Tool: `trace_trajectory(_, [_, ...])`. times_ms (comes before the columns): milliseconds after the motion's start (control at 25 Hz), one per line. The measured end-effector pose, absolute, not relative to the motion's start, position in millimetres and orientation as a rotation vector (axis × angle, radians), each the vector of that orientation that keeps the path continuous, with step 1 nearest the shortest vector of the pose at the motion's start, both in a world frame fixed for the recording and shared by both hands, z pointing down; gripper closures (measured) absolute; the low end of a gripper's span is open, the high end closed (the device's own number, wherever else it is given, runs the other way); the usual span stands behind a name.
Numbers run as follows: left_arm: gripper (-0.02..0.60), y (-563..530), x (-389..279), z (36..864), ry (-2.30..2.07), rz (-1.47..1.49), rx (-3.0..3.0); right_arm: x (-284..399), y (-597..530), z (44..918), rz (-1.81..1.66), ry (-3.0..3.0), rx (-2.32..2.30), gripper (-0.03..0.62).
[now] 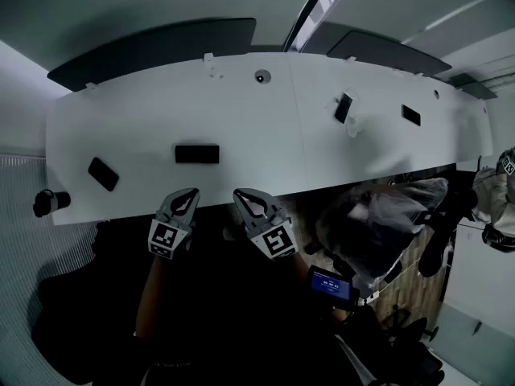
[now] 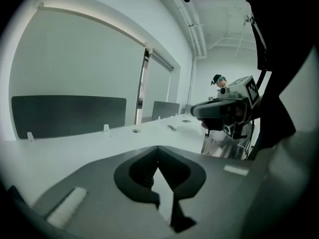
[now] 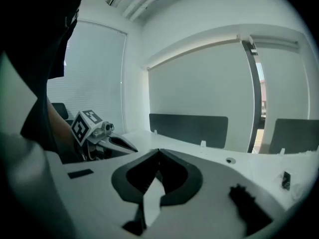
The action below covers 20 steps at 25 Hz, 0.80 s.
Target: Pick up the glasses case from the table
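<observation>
A flat black rectangular glasses case [image 1: 197, 153] lies on the long white table [image 1: 265, 135], a short way in from its near edge. Both grippers hover side by side at that edge, pointing toward the table. My left gripper [image 1: 191, 192] is shut and empty, just in front of the case and slightly left of it. My right gripper [image 1: 238, 192] is also shut and empty, in front of the case and to its right. The left gripper view shows closed jaws [image 2: 158, 147] with the right gripper [image 2: 224, 108] alongside. In the right gripper view the shut jaws [image 3: 159, 151] hide the case.
Another flat black object [image 1: 103, 174] lies at the table's left, and a dark cylinder [image 1: 50, 202] sits at its left corner. A phone on a stand [image 1: 344, 108] and a small black item [image 1: 411, 116] are far right. Dark partition panels [image 1: 153, 51] line the back edge.
</observation>
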<state>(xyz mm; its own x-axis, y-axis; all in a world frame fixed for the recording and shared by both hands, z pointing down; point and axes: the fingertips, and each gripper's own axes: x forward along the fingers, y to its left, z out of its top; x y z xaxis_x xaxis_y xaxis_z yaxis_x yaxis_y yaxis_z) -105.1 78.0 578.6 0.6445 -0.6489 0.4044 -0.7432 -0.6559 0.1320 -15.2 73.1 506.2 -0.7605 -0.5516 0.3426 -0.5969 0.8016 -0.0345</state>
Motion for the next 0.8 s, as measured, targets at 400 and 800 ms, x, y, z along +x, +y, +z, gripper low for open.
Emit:
trace_trajectory(400, [0.572,13.9,-170.2,616.1,-1.001,0.695,2.638,-69.9,29.7,523.8,0.199,-2.603,0.912,0.585])
trace_trajectory(800, [0.518,-9.6,-176.3,698.3,-0.836,1.233,2.589,-59.3,23.5,539.1,0.227,-2.556,0.911,0.585])
